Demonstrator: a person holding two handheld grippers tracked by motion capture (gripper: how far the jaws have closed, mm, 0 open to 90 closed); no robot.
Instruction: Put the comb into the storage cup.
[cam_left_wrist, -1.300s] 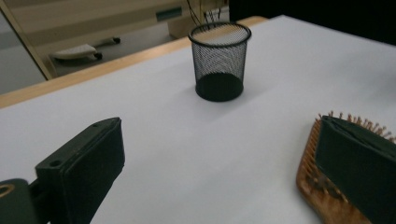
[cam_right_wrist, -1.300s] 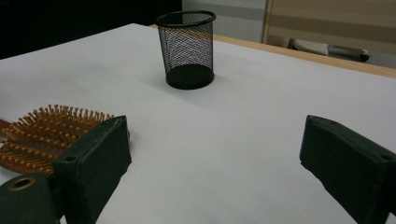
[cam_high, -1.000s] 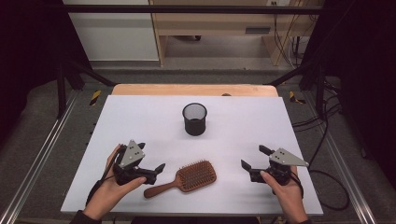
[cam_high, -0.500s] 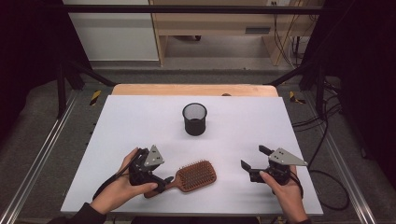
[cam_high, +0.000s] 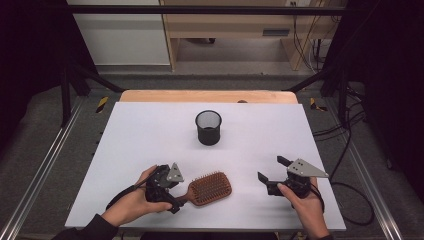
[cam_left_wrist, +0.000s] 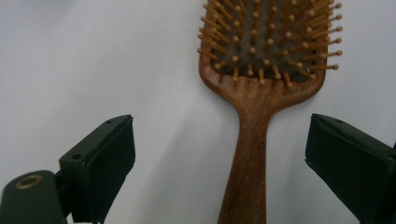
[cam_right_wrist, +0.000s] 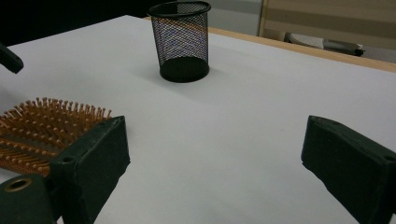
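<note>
White tabletop (cam_high: 150, 130) first: big, bare but for two things. The black mesh pen cup (cam_high: 208, 127) stands upright mid-table, well apart from both my hands. Nearer me, the wooden paddle hairbrush (cam_high: 210, 188) lies flat, bristles up, head toward my right, handle toward my left hand.

My left gripper (cam_high: 172, 202) is down over the handle end. In the left gripper view the brush handle (cam_left_wrist: 247, 163) runs up between my jaws, closer to the right-hand one, w/ table showing on both sides of it. Jaws stand wide and have just been closing a little; pads not on the wood yet, so nothing held.

Risks, as I judge it: handle sits off-centre in the gap, so one pad would likely hit first and shove or spin the brush on the smooth top instead of clamping. Handle is narrow and rounded, could squirt out or tilt if I grab too high. Head is heavier, so a grip near the tail end may let it droop on lift.

My right gripper (cam_high: 272, 175) hovers over bare tabletop, right of the brush, jaws wide apart, nothing between them; cup and bristles show ahead in its view.
</note>
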